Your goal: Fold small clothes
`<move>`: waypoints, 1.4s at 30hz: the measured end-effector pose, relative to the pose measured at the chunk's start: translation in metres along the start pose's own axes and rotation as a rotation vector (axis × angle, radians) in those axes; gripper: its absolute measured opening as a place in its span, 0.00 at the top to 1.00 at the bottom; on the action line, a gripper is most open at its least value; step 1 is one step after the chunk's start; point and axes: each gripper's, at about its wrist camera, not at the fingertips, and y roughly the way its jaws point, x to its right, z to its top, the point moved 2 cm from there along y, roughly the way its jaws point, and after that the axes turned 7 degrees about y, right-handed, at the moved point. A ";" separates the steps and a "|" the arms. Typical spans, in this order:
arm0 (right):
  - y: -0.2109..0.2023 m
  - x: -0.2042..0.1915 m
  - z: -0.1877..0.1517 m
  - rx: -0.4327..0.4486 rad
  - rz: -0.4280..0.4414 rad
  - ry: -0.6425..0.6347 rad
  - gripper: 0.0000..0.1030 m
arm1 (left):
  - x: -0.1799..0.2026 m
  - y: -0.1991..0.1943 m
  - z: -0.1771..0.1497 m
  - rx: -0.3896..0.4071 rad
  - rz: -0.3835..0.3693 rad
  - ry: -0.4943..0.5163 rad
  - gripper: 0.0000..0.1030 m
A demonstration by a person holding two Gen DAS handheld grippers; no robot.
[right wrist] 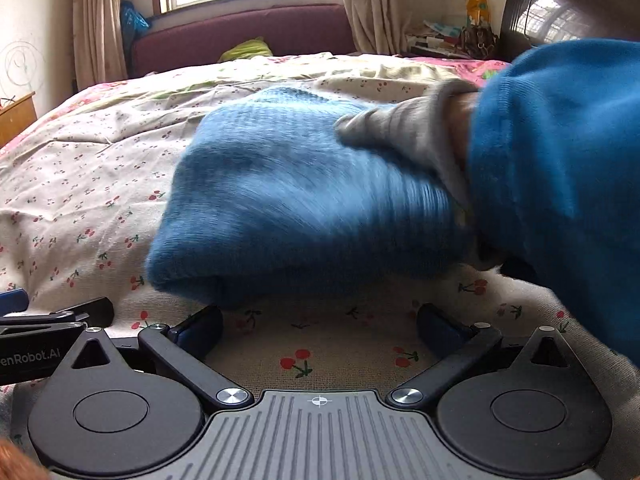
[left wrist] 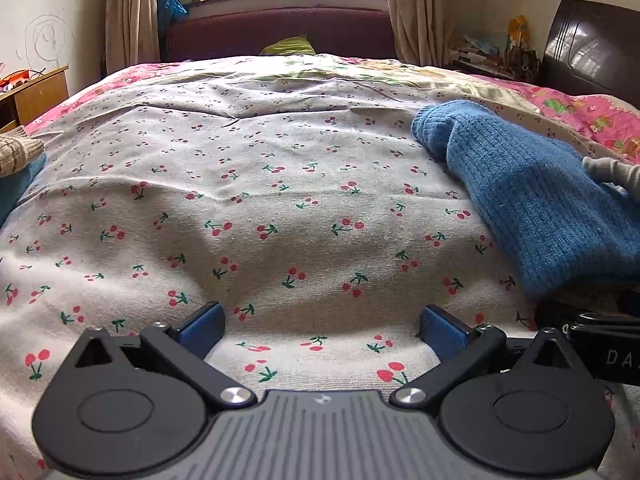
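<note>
Left gripper [left wrist: 320,330] fingers spread wide, holding nothing, low over the cherry-print bedsheet [left wrist: 248,184]. Right gripper [right wrist: 320,330] fingers also wide apart and empty, with the blue knit sweater [right wrist: 304,200] just ahead of them on the bed, not between them. In the left view the sweater [left wrist: 532,200] lies at the right side, part-folded, with gloved fingertips [left wrist: 612,170] touching its edge. Only the right view shows the whole gloved hand [right wrist: 404,128] pressing on top of the sweater, plus a blue sleeve [right wrist: 560,168]; it's motion-blurred. Only the left view shows a tan knit piece [left wrist: 18,152] at the far left edge.
</note>
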 end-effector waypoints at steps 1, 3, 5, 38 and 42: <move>0.000 0.000 0.000 0.001 0.000 -0.001 0.00 | 0.000 0.000 0.000 0.001 0.000 0.000 0.00; 0.000 0.000 0.000 0.001 -0.002 -0.002 0.00 | 0.000 0.000 0.000 0.002 0.001 -0.001 0.00; 0.000 -0.001 0.000 0.001 -0.002 -0.002 0.00 | 0.001 0.000 0.000 0.000 0.003 0.001 0.00; 0.000 -0.001 0.000 0.002 -0.003 0.000 0.00 | 0.001 0.001 0.002 -0.014 0.007 0.007 0.00; 0.000 -0.001 0.001 0.002 -0.003 0.000 0.00 | 0.001 0.002 0.003 -0.017 0.006 0.008 0.00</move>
